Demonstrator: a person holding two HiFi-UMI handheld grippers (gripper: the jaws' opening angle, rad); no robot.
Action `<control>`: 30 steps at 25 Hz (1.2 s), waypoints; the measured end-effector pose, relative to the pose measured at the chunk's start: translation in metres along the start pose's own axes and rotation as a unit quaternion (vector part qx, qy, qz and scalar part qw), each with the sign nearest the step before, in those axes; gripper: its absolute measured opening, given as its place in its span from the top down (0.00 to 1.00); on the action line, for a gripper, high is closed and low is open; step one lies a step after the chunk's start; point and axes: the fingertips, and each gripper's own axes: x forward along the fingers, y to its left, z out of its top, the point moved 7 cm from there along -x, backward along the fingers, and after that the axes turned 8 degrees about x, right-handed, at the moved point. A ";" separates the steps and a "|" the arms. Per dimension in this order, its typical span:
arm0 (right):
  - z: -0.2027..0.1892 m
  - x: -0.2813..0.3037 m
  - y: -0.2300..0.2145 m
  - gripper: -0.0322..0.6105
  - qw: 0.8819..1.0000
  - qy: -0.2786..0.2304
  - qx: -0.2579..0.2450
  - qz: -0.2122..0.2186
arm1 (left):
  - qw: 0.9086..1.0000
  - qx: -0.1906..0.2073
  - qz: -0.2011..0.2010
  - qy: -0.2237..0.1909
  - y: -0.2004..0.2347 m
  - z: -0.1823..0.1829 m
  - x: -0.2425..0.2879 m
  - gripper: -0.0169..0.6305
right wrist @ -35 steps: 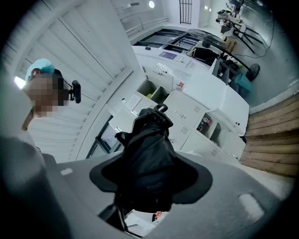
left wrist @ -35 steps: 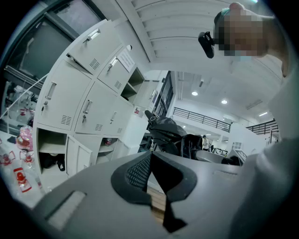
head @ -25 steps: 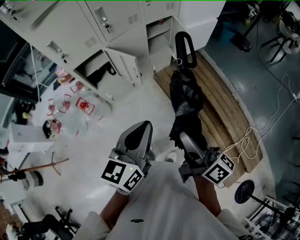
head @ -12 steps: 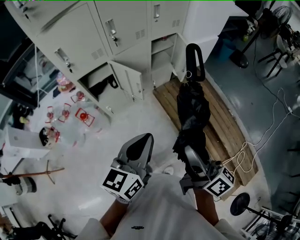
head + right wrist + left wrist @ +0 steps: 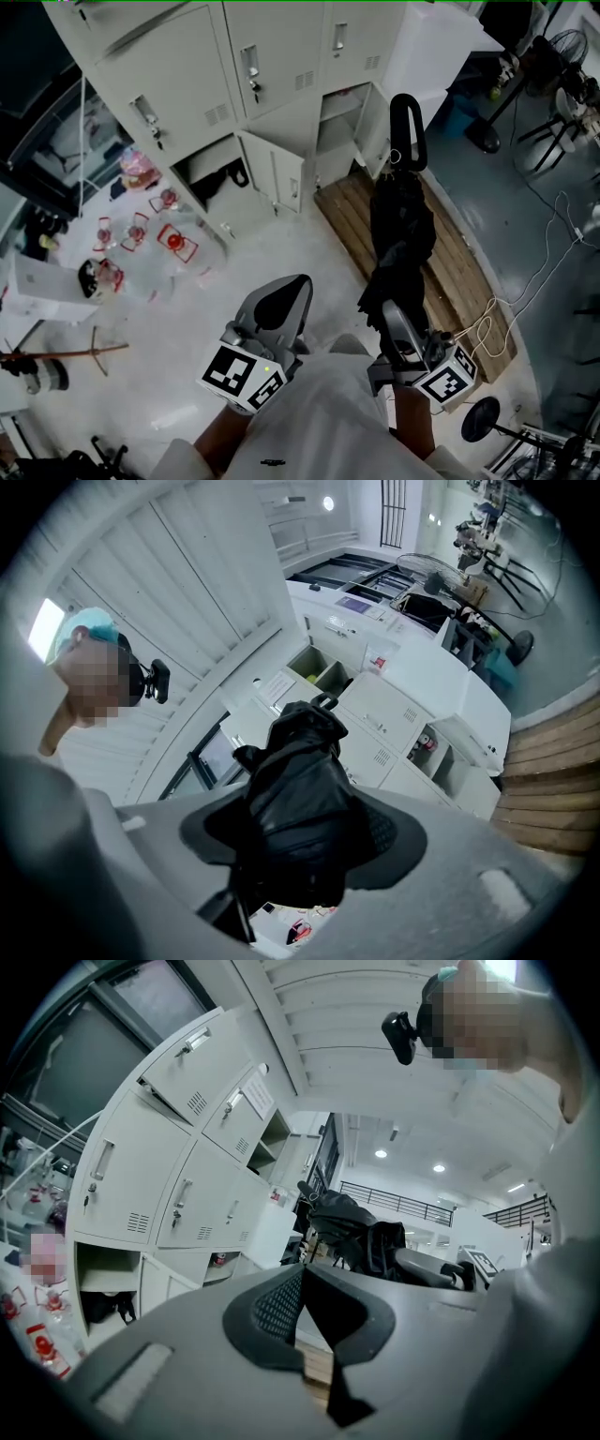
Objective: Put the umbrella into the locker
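A folded black umbrella (image 5: pixel 401 230) is clamped near its lower end in my right gripper (image 5: pixel 397 323), and its looped handle (image 5: pixel 408 127) points toward the lockers. In the right gripper view the bunched fabric (image 5: pixel 295 752) fills the space between the jaws of the right gripper (image 5: pixel 302 841). My left gripper (image 5: pixel 281 305) hovers beside it on the left, shut and empty, with its pads meeting at the tip of the left gripper (image 5: pixel 302 1279). The umbrella (image 5: pixel 352 1232) shows just past it. An open locker (image 5: pixel 339 117) stands straight ahead of the handle.
A second open locker (image 5: pixel 208 164) low on the left holds a dark item, and its door (image 5: pixel 286 178) swings outward. A wooden pallet (image 5: pixel 450 272) lies under the umbrella, with white cable (image 5: pixel 497 300) across it. Clear bottles with red labels (image 5: pixel 141 225) clutter the floor at left.
Both grippers and the umbrella have moved closer to the lockers, which now sit lower and larger in the head view. The grip on the umbrella is unchanged.
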 end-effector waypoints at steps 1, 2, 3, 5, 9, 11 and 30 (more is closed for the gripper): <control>-0.002 0.002 0.000 0.52 1.000 -0.001 0.003 0.001 | 1.000 0.003 -0.003 -0.002 0.002 0.001 -0.002 0.95; -0.004 0.004 0.000 0.52 1.000 -0.003 0.009 0.002 | 1.000 0.005 -0.004 -0.003 0.005 0.002 -0.002 0.95; -0.006 0.005 0.000 0.52 1.000 -0.004 0.017 0.002 | 1.000 0.004 -0.005 -0.004 0.008 0.002 -0.003 0.95; -0.010 0.007 -0.001 0.52 1.000 -0.003 0.026 -0.001 | 1.000 -0.003 -0.001 -0.004 0.012 0.000 -0.005 0.95; -0.010 0.013 -0.004 0.52 0.999 0.001 0.034 0.003 | 1.000 -0.014 0.000 0.000 0.015 -0.003 -0.001 0.95; -0.009 0.020 -0.006 0.52 0.999 0.000 0.039 0.009 | 1.000 -0.013 -0.001 0.004 0.019 -0.002 0.003 0.95; 0.048 0.099 -0.051 0.52 0.998 0.009 0.050 0.022 | 1.000 -0.002 0.012 0.010 0.056 0.029 0.093 0.95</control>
